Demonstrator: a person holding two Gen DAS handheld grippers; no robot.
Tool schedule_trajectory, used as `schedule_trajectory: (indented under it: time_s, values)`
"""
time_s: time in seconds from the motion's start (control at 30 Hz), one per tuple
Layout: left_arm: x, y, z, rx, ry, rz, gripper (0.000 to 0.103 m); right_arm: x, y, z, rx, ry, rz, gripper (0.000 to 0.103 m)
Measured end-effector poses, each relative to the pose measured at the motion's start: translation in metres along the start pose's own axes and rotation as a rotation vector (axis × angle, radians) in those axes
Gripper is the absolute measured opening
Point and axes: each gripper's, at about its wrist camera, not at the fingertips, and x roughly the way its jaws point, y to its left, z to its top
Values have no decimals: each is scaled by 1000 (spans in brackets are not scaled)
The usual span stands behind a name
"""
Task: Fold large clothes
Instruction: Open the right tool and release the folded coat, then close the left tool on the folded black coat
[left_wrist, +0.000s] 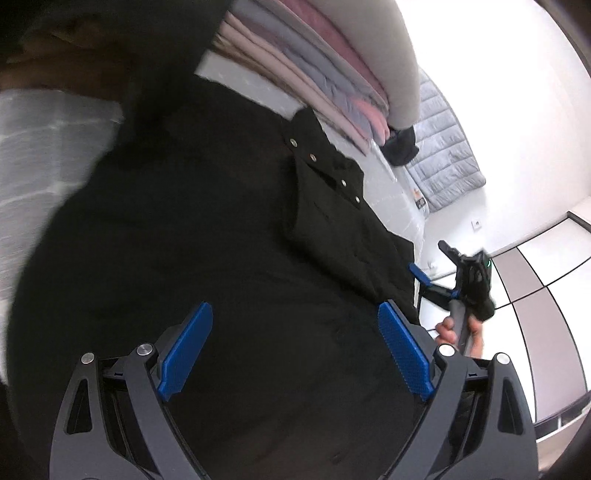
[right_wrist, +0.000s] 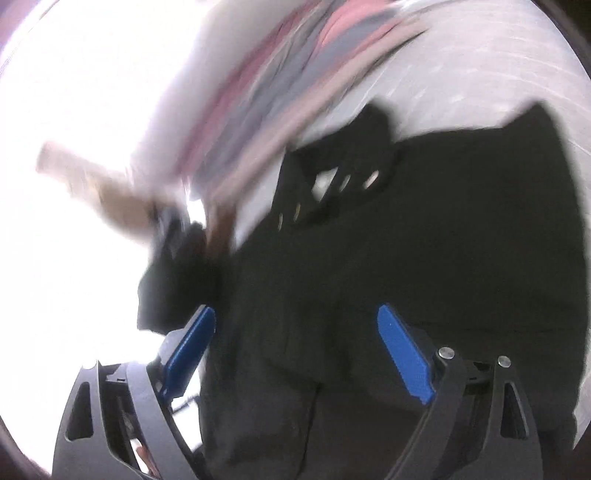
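A large black garment (left_wrist: 207, 229) with metal snap buttons (left_wrist: 313, 157) lies spread over a pale surface. My left gripper (left_wrist: 295, 347) hovers over it, blue pads wide apart, nothing pinched between them. In the same view my right gripper (left_wrist: 430, 262) shows at the garment's right edge, held by a hand (left_wrist: 448, 332). The right wrist view is blurred: the right gripper (right_wrist: 297, 349) stands open above the black garment (right_wrist: 424, 258), pads apart with only loose cloth beneath them.
A stack of folded pink, grey and beige clothes (left_wrist: 306, 70) lies beyond the garment. A grey quilted piece (left_wrist: 443, 155) sits at the far right against a white wall. Floor tiles (left_wrist: 535, 295) show to the right.
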Motion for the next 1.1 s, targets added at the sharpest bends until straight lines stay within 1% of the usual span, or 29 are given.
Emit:
schedule_trajectory:
  time_s: [0.03, 0.07, 0.1, 0.13, 0.17, 0.2, 0.27, 0.3, 0.33, 0.4, 0.47, 0.53, 0.57, 0.6, 0.63, 0.67, 0.7, 0.73, 0.77, 0.87, 0.93, 1.0, 1.1]
  values:
    - [6, -7, 0, 10, 1, -6, 88, -4, -35, 3, 84, -34, -47, 87]
    - [6, -10, -2, 20, -2, -2, 88, -4, -63, 5, 153, -32, -79, 87]
    - [6, -13, -5, 30, -5, 3, 88, -4, -87, 4, 208, -37, -95, 80]
    - [5, -13, -9, 40, -7, 13, 88, -10, -104, 4, 241, -59, -73, 63]
    - [3, -12, -11, 43, -7, 20, 88, -19, -114, 3, 292, -80, -18, 60]
    - [-1, -8, -13, 44, -7, 31, 88, -26, -114, 3, 310, -98, 16, 61]
    - [-10, 2, -17, 43, -17, 47, 88, -40, -98, 4, 273, -141, 59, 73]
    - [-17, 10, -18, 36, -29, 60, 88, -45, -89, 4, 253, -158, 73, 82]
    - [-23, 16, -19, 28, -40, 69, 88, -49, -76, 4, 227, -166, 81, 82]
    - [-43, 34, -21, -10, -82, 80, 88, -48, -44, 2, 140, -138, 90, 84]
    - [-66, 53, -19, -60, -133, 61, 88, -38, 0, -6, 25, -95, 77, 86]
    - [-93, 71, -15, -117, -204, 26, 88, -19, 48, -19, -105, -23, 43, 86]
    - [-114, 87, -9, -169, -262, -16, 88, -12, 64, -26, -150, 11, 26, 86]
    - [-124, 95, -5, -197, -294, -41, 88, -1, 83, -38, -198, 50, 21, 86]
    - [-141, 110, 3, -237, -350, -79, 88, 10, 98, -50, -232, 83, 34, 87]
    - [-151, 119, 9, -259, -388, -99, 88, 24, 115, -67, -260, 124, 51, 88]
    - [-164, 134, 18, -297, -443, -124, 88, 37, 125, -82, -274, 154, 61, 89]
    - [-172, 144, 22, -322, -473, -145, 88, 47, 131, -93, -278, 171, 70, 89]
    - [-181, 158, 32, -359, -507, -177, 88, 60, 134, -114, -278, 195, 87, 89]
    - [-191, 179, 53, -412, -539, -217, 88, 82, 132, -162, -280, 230, 125, 89]
    - [-198, 182, 63, -409, -552, -241, 88, 94, 130, -185, -300, 243, 136, 89]
    - [-206, 179, 74, -391, -581, -228, 88, 103, 123, -196, -314, 253, 117, 89]
    - [-211, 180, 96, -392, -612, -217, 88, 114, 110, -206, -281, 286, 102, 89]
